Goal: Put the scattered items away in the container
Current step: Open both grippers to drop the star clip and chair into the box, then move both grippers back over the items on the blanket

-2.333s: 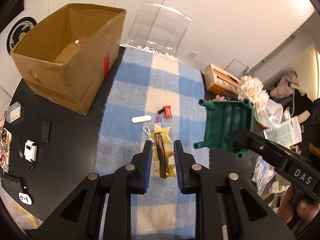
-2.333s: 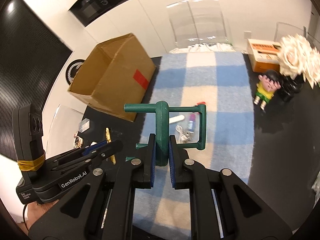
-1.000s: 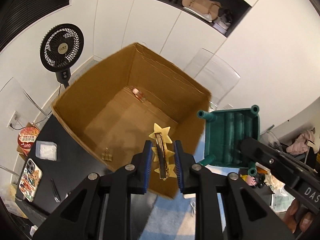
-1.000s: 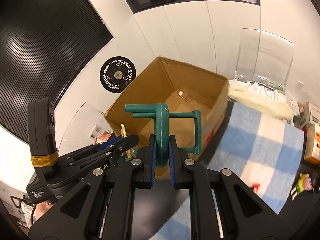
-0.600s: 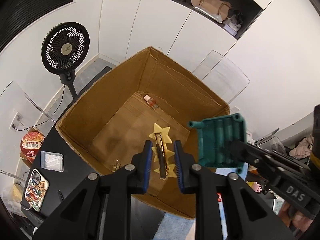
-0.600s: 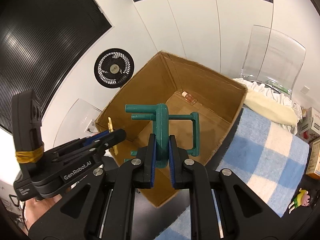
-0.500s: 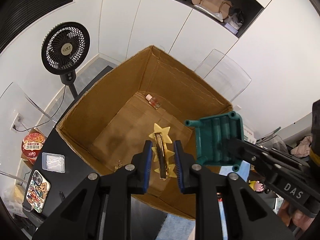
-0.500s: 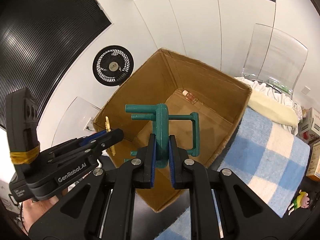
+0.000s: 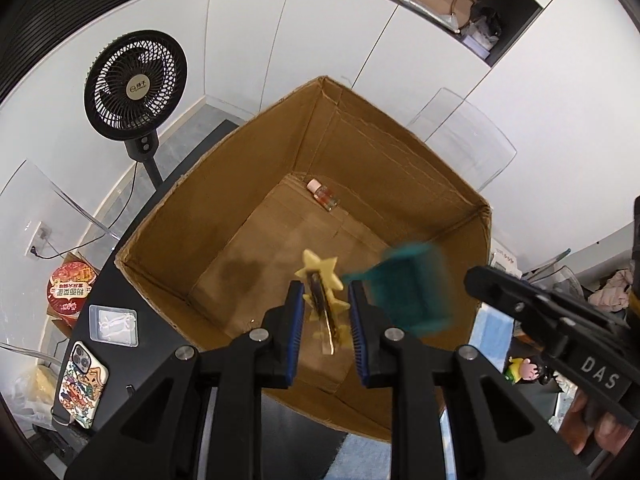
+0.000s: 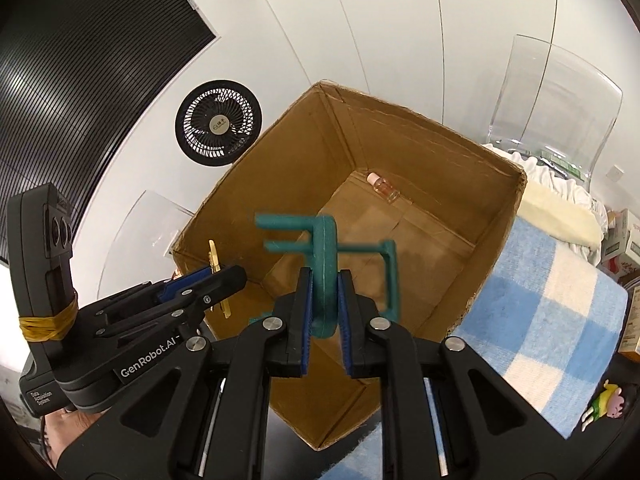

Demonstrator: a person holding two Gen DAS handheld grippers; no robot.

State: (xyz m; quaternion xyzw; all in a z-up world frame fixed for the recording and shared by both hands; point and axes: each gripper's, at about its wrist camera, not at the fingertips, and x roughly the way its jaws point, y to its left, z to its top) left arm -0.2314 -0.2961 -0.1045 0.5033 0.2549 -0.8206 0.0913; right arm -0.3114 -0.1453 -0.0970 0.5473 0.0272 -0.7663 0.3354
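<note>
Both grippers hover over the open cardboard box (image 9: 280, 152), which also shows in the right wrist view (image 10: 440, 148). My left gripper (image 9: 323, 312) has its jaws apart; the yellow star hair clip (image 9: 322, 292) is loose between them, tilted and blurred. My right gripper (image 10: 322, 312) has opened too; the green plastic rack (image 10: 326, 248) sits blurred between its pads, and in the left wrist view (image 9: 412, 284) it is blurred over the box. A small bottle (image 9: 323, 195) lies on the box floor.
A phone (image 9: 82, 382), a clear case (image 9: 114, 325) and a red tin (image 9: 70, 285) sit left of the box on the black table. A blue checked cloth (image 10: 560, 304) lies right of it. A standing fan (image 9: 136, 88) is behind.
Both grippers have opened over the box. The star clip and the green rack are slipping free and dropping, both motion-blurred. Before that, both were carried from the cloth to above the box.
</note>
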